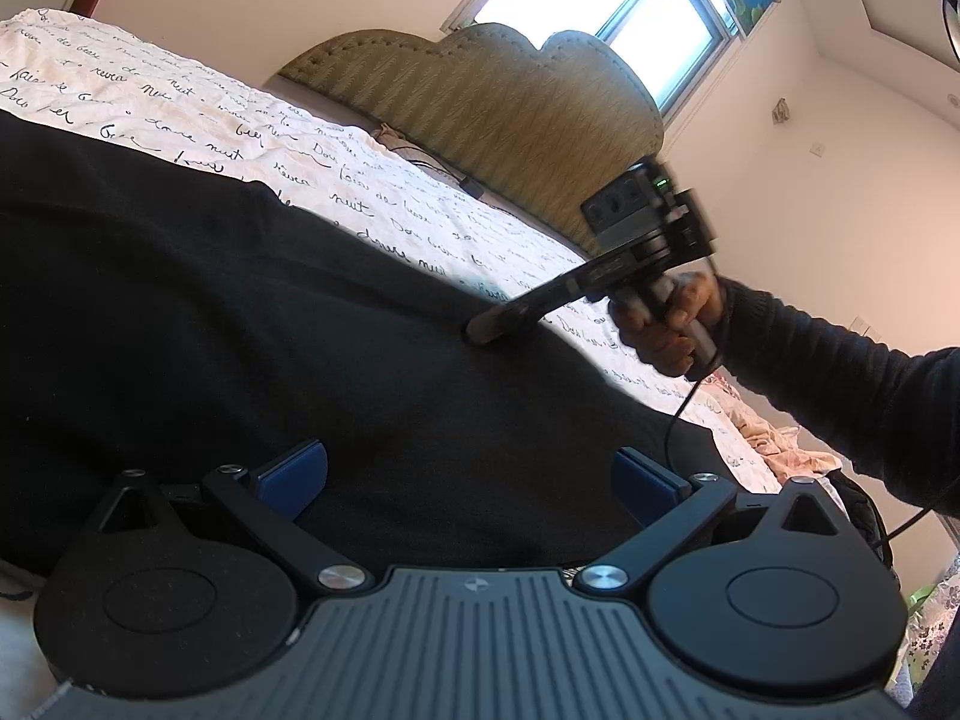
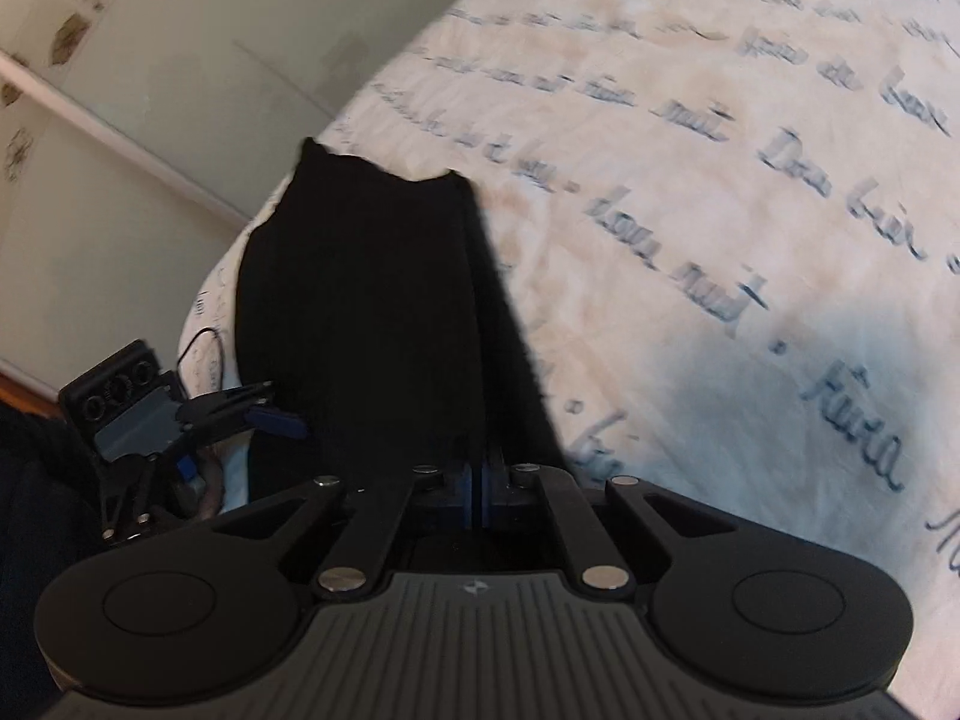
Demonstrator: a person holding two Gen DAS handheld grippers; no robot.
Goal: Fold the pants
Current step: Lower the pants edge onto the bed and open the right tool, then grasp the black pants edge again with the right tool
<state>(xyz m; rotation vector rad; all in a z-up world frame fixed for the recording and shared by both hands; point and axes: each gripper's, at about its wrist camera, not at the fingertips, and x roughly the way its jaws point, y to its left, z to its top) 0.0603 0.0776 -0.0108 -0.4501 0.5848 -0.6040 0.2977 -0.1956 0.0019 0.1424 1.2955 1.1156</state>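
Black pants [image 1: 240, 312] lie spread across a white bedspread printed with script [image 1: 372, 180]. My left gripper [image 1: 474, 477] is open at the pants' near edge, its blue pads wide apart with the cloth showing between them and not pinched. A hand [image 1: 666, 330] holds my right gripper [image 1: 480, 333], whose tip sits at the pants' far edge. In the right wrist view the right gripper [image 2: 480, 495] has its blue pads together, with a fold of the pants [image 2: 360, 300] running straight into them. My left gripper [image 2: 234, 444] shows at the lower left there.
A padded headboard [image 1: 480, 114] and a window [image 1: 606, 0] stand behind the bed. A dark sleeve [image 1: 840, 396] reaches in from the right, trailing a cable [image 1: 678, 420]. Bare bedspread [image 2: 720, 210] stretches right of the pants; a pale wall [image 2: 150, 120] lies past the bed's edge.
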